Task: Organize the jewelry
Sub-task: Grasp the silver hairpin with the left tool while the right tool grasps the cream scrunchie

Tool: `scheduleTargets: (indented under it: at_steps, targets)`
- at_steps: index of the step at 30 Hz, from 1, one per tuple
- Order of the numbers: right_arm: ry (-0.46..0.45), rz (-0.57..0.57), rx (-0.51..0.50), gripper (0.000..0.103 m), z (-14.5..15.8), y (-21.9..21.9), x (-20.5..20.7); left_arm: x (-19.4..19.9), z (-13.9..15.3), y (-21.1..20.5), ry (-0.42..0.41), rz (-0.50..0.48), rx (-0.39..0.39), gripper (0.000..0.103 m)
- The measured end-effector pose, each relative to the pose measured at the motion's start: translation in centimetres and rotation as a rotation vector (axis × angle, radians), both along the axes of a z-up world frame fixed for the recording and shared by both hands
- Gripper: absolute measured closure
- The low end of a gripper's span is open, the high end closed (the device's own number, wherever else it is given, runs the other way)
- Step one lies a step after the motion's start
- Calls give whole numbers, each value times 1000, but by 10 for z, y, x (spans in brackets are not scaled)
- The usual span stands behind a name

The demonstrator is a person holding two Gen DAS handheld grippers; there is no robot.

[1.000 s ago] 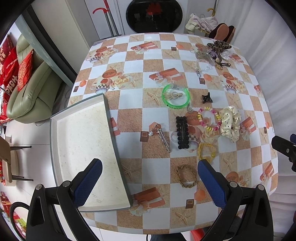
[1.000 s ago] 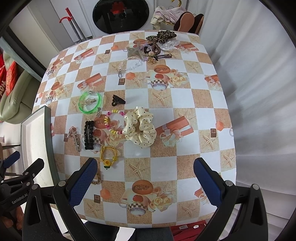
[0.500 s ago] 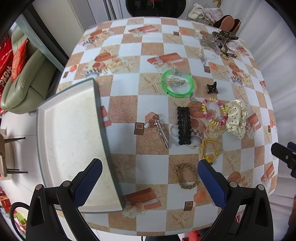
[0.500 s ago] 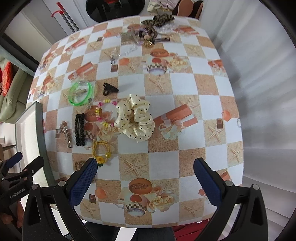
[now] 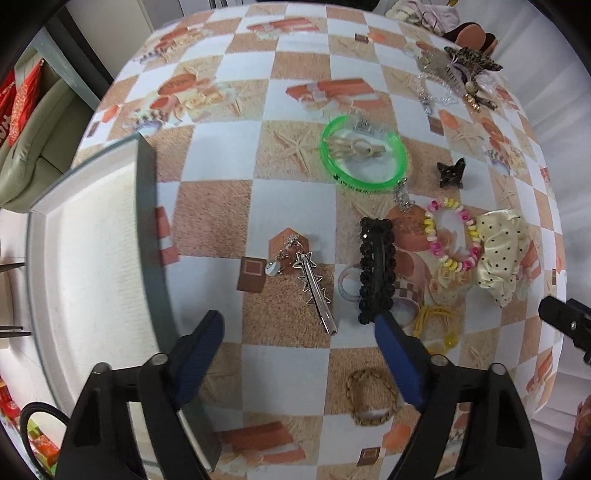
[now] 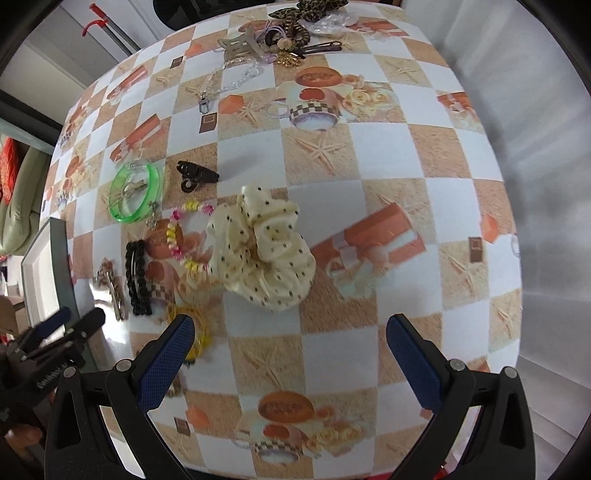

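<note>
Since a second ago, lower and closer on both sides: jewelry larger in each view, far wall lost from the left view. Nothing lifted yet, so only the approach done; sorting not begun.

Left tongs (image 5: 297,345) gaping wide, empty, hanging over the near-left patch of the counter (image 5: 295,206), with the star pin (image 5: 314,288) lying between the tips and a little beyond. Black clip (image 5: 376,269) just right of the pin, braided band (image 5: 372,397) nearer, under the right finger. Likely first pick: the pin.

Right tongs (image 6: 290,349) likewise spread and empty, poised near the scrunchie (image 6: 264,251), yellow tie (image 6: 192,325) beside the left tip.

Tray (image 5: 92,258) bare at far left, its raised rim close to the left finger: a wall to clear on any carry across. Green bangle (image 5: 364,155) and bead bracelet (image 5: 452,232) farther off. Second heap (image 6: 288,33) at the far edge. Open room on the right half of the counter; items in the middle crowded, some touching, so snagging a neighbour a fair risk.
</note>
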State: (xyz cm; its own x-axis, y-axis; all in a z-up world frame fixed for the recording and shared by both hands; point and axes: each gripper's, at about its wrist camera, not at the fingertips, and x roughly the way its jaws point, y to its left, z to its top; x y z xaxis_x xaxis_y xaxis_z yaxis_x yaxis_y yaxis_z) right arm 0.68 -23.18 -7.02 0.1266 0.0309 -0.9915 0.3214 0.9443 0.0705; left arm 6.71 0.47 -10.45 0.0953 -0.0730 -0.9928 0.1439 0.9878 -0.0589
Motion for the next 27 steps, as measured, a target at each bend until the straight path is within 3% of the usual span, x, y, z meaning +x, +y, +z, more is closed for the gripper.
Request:
scheduleTargets:
  at_steps: [4,6,9,10,11,14,16,17,19,22,27]
  targets:
    - [-7,16,11,0,-12,4,17,4,-15,1,23,19,-4,17]
    - [-5,30,7,2,-20,6,25,5,-22,1,36,24,-3,27]
    - [11,42,-2,9,-33,9,35,7,-32,0,52,28,-2,32]
    - [15,42,-2,13,-36,9,37,7,-34,-1,53,25,1,42]
    - [17,40,2,16,-40,9,39,7,-36,-3,57,19,6,44]
    - [18,40,16,31,-45,10,41,6,-35,-11,38,-6,13,49]
    - [10,43,20,42,-46,9,41,6,-34,-17,25,-23,19,63]
    - [5,44,26,47,-46,9,40,7,-33,-19,24,-29,13,64]
    - [-7,42,41,64,-45,9,37,8,-29,-22,25,-33,3,81]
    - [-27,34,54,79,-44,7,34,9,-28,-24,22,-35,-18,81]
    - [-58,7,64,84,-35,6,27,1,-12,-16,5,-39,-74,81]
